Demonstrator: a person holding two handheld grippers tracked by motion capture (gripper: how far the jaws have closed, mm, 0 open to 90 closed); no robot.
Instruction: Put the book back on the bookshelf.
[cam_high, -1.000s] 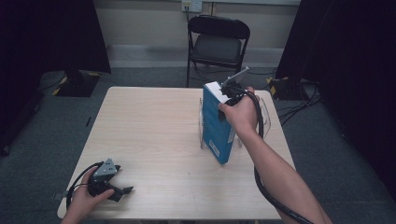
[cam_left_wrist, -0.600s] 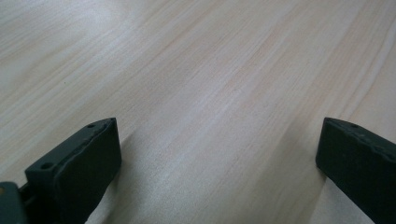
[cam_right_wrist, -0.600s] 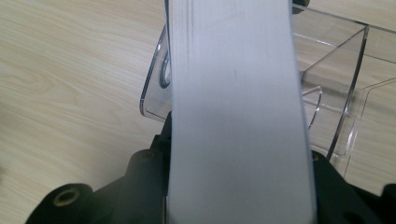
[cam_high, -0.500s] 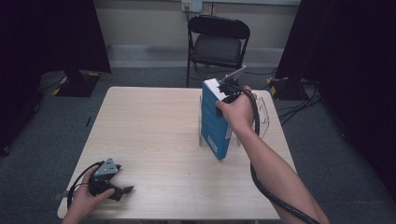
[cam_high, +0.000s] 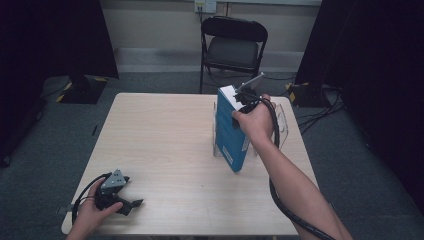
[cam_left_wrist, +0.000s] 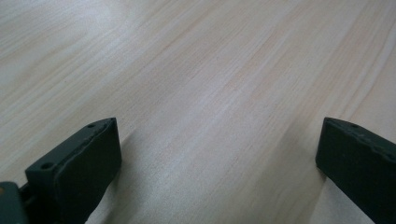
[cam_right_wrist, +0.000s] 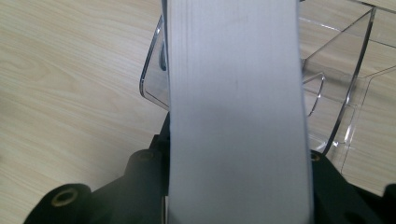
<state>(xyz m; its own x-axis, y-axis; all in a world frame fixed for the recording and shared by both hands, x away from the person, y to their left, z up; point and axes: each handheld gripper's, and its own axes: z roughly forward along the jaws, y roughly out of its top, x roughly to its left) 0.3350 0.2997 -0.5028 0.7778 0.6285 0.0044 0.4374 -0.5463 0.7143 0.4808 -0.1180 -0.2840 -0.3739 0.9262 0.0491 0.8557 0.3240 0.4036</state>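
The right hand-held gripper (cam_high: 243, 102) is clamped on the top edge of a blue book (cam_high: 231, 131), its jaws part-closed on either side of the white page block (cam_right_wrist: 236, 112). The book stands tilted at the right of the worktop (cam_high: 165, 150), its lower part in a clear acrylic book stand (cam_high: 281, 122). The left hand-held gripper (cam_high: 131, 204) rests at the near left corner, well apart, jaws wide apart with nothing between them but bare wood. A black folding chair (cam_high: 232, 47) stands beyond the far edge.
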